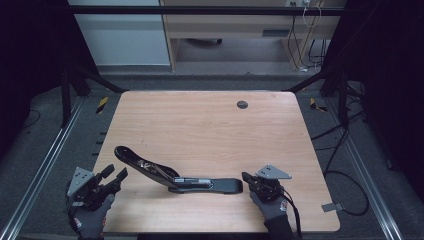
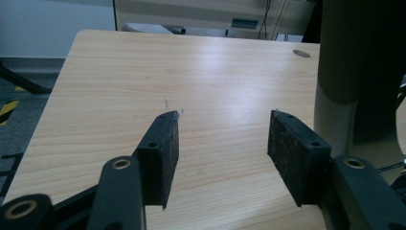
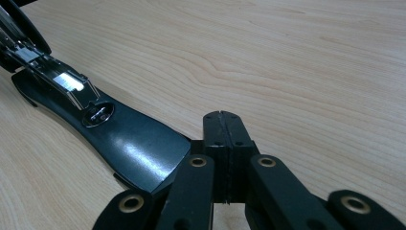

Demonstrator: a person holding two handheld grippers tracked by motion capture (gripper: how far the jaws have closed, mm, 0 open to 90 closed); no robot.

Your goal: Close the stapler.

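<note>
A black stapler (image 1: 170, 175) lies swung open on the wooden table (image 1: 210, 125), near the front edge. Its top arm angles up to the left and its base points right. My left gripper (image 1: 114, 175) is at the front left corner, left of the stapler's raised arm. In the left gripper view it (image 2: 225, 115) is open, with bare tabletop between the pads. My right gripper (image 1: 246, 176) is at the right end of the stapler's base. In the right gripper view it (image 3: 221, 115) is shut, jaws pressed together, just beside the glossy base of the stapler (image 3: 129, 139).
A round cable hole (image 1: 242, 104) sits near the table's far edge. Metal rails run along both sides on the floor, with cables (image 1: 345, 175) lying at the right. A blurred dark upright shape (image 2: 344, 72) stands close at the right of the left gripper view.
</note>
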